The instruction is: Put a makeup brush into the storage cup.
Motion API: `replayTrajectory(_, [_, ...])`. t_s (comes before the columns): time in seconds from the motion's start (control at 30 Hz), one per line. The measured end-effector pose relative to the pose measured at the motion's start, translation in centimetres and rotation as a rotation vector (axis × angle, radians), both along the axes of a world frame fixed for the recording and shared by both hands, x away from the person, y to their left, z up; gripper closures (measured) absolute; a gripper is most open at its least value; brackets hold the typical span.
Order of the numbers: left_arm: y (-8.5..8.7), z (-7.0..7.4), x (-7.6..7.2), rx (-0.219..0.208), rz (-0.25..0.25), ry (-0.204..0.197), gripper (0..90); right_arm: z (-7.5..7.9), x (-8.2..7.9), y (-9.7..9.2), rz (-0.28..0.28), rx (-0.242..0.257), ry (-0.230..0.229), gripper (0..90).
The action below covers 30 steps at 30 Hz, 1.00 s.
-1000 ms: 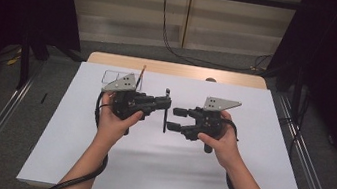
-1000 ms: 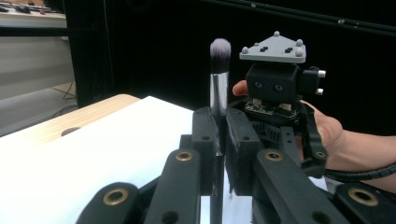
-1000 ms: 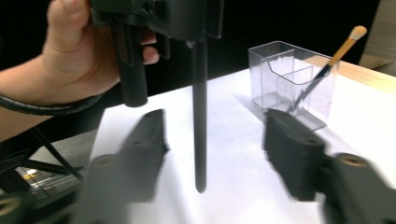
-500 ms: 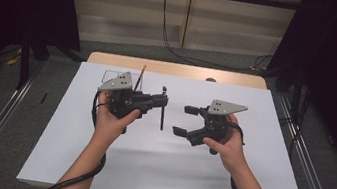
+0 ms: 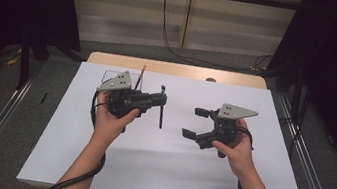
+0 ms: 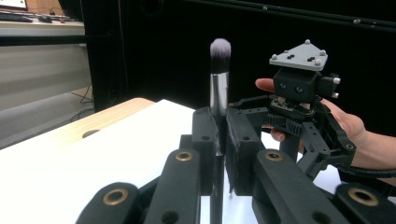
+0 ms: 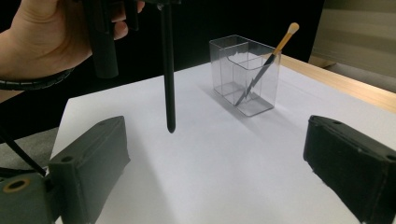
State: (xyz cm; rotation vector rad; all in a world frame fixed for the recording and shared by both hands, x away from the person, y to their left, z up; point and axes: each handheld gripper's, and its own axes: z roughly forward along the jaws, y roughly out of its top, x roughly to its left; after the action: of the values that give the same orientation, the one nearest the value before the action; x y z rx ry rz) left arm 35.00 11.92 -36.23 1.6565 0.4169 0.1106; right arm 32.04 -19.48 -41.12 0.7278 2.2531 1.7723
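My left gripper (image 5: 161,99) is shut on a makeup brush (image 5: 161,113), held upright above the white table. In the left gripper view the brush (image 6: 219,88) rises between the jaws, with a silver ferrule and grey-white bristles on top. Its black handle (image 7: 168,84) hangs down, tip just off the table, in the right gripper view. My right gripper (image 5: 191,122) hovers to the right of the brush, apart from it. Its jaws have just been opening and stand wide, and nothing is between the pads (image 7: 88,154).
A clear two-part plastic holder (image 7: 245,79) stands at the table's back left (image 5: 108,76), with a thin tan-tipped stick (image 7: 280,44) leaning in it. A white sheet (image 5: 171,165) covers the table. Metal rails run along both sides.
The right gripper has drawn away to the right from the brush and opened its jaws wide. The left gripper has kept still with the brush in it.
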Motion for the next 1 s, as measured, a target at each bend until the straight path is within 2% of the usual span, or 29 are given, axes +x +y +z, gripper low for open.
replayTrajectory(0.47, [1.0,0.1,0.4,0.005,0.046,-0.01,83.5,-0.2,-0.9,-2.0,-0.035,-0.004,-0.016,3.1])
replayTrajectory(0.83, [2.0,0.5,0.9,0.012,0.081,-0.021,83.5,-0.2,-1.4,-3.3,-0.036,0.009,-0.029,2.0])
replayTrajectory(1.0, [2.4,0.7,1.1,0.011,0.102,-0.032,83.5,-0.3,-1.5,-3.6,-0.047,-0.012,-0.03,2.1])
